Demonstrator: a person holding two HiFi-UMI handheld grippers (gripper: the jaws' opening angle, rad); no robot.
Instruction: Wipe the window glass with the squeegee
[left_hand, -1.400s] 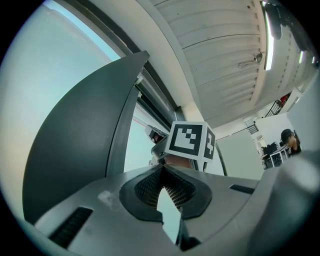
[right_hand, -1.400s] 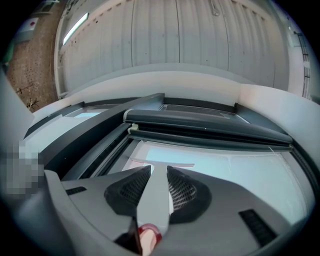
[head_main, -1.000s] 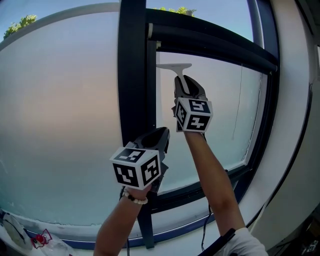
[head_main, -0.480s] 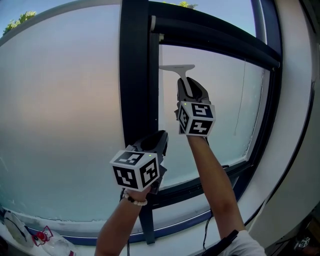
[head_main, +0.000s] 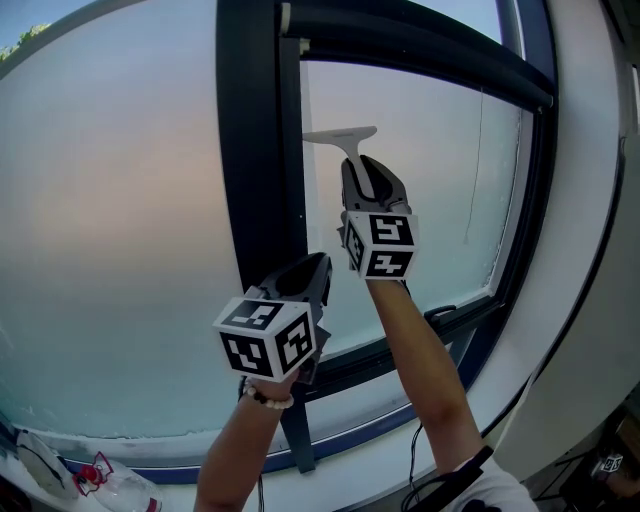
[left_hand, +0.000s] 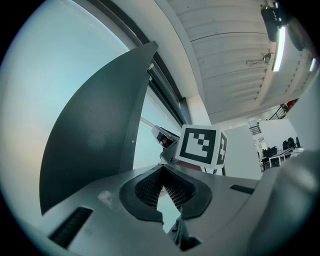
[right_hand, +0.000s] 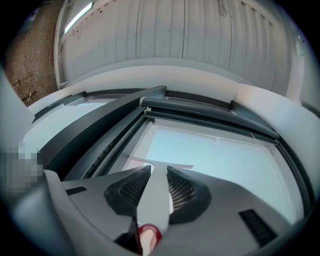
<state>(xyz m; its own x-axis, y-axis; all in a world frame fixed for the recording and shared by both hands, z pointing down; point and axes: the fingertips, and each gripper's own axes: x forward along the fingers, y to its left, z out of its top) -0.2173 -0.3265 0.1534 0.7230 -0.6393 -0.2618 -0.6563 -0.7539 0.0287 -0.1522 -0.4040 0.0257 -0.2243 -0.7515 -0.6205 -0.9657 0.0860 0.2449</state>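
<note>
Here, right claw clenched on squeegee handle, blade against window glass; left claw clenched, empty

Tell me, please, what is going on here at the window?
A person works with a gripper in each hand. The right gripper is shut on the handle of the squeegee, whose blade sits high on the right pane, close to the dark frame. The left gripper is shut on nothing and hangs lower, in front of that frame.
</note>
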